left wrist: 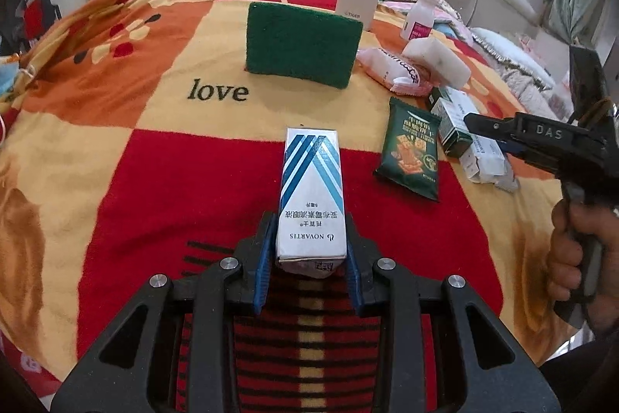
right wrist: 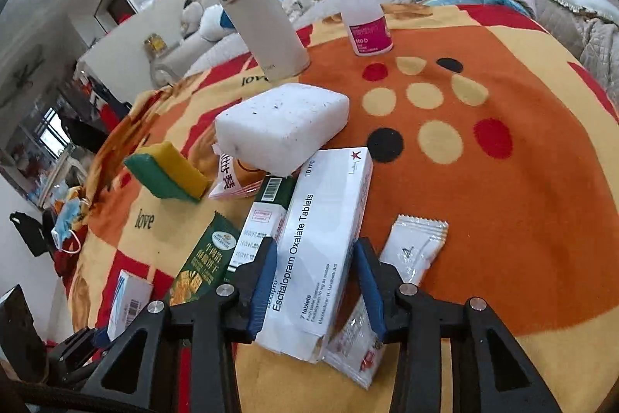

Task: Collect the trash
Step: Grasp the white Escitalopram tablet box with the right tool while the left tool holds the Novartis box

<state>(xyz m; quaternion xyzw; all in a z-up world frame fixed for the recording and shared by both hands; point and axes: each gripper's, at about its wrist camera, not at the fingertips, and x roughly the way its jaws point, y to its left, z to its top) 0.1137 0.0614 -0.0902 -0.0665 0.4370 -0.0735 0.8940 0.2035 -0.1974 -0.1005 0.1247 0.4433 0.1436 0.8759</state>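
My left gripper (left wrist: 309, 242) is shut on a blue-and-white eye-drop box (left wrist: 311, 196), which stands up between the blue pads above the red blanket. My right gripper (right wrist: 316, 244) is open and straddles a white tablets box (right wrist: 325, 239) that lies on the blanket. The left pad sits at the box's edge and a narrow gap shows beside the right pad. In the left wrist view the right gripper (left wrist: 476, 124) reaches in from the right, over the same white box (left wrist: 483, 157). A green snack packet (left wrist: 412, 153) and a dark green box (right wrist: 267, 215) lie beside it.
A green-and-yellow sponge (left wrist: 303, 43), a white foam block (right wrist: 282, 126), a pink-printed packet (left wrist: 390, 68), a white flask (right wrist: 263, 26) and a pill bottle (right wrist: 365, 14) stand further back. Two white sachets (right wrist: 416, 246) lie by the right pad. A face mask (right wrist: 67, 223) hangs at the blanket's left edge.
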